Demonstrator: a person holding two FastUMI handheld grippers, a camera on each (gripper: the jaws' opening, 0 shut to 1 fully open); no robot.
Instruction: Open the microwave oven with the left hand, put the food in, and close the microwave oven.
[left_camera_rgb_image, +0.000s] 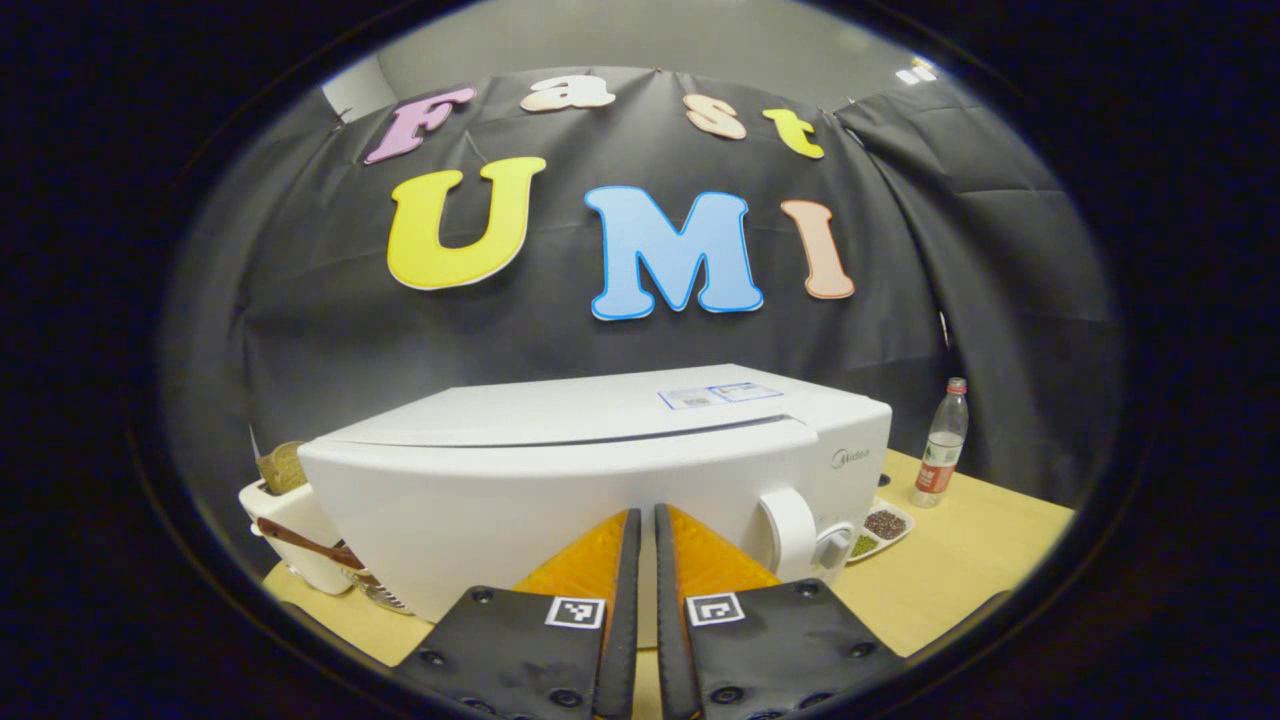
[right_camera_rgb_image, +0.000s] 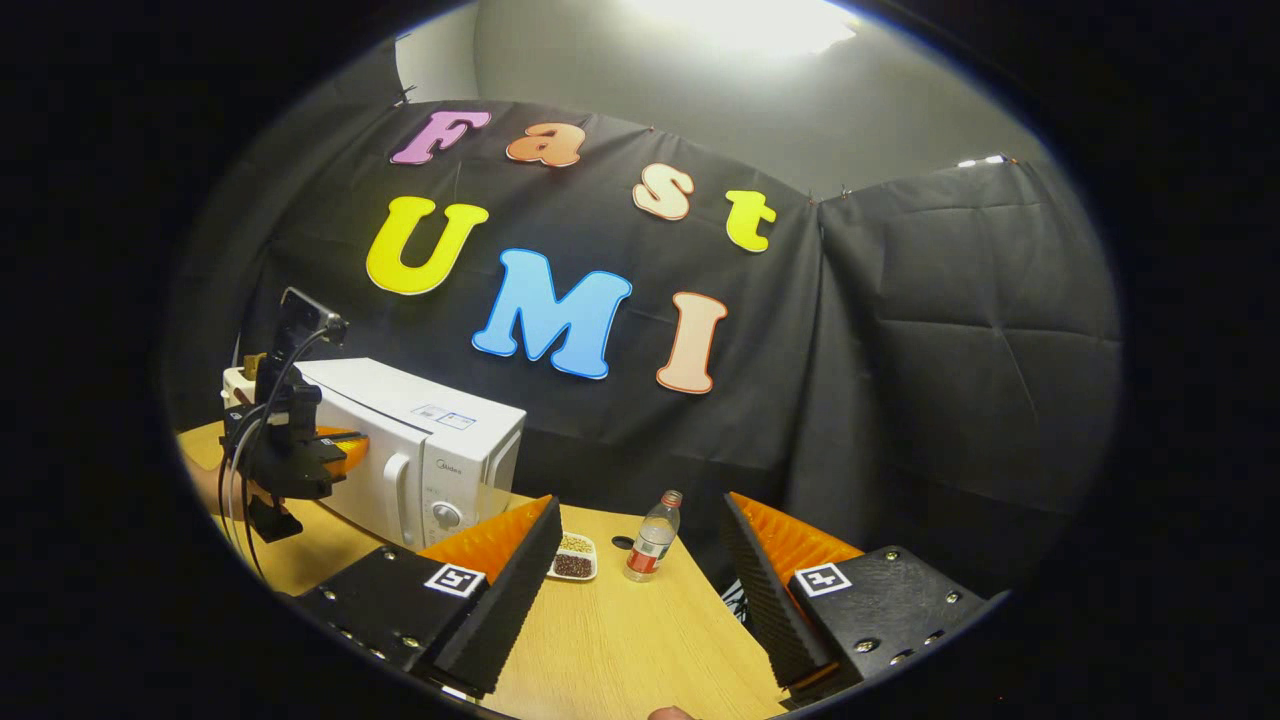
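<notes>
One white microwave oven (left_camera_rgb_image: 600, 480) stands on the table (right_camera_rgb_image: 620, 640), door shut, with one water bottle (right_camera_rgb_image: 652, 538) and one divided snack dish (right_camera_rgb_image: 574, 558) to its right. The left gripper (left_camera_rgb_image: 637, 560), fingers nearly closed on nothing, sits just before the door, left of the handle (left_camera_rgb_image: 790, 530); pulling from here would likely miss it. The right gripper (right_camera_rgb_image: 640, 580) hangs wide open, empty.

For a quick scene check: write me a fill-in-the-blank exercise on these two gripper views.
1. The microwave oven has its door ____.
2. The right gripper has its fingers spread ____.
3. The left gripper, facing the microwave door, has its fingers nearly ____.
4. The bottle stands upright on the ____.

Missing words: closed; open; shut; table
</notes>
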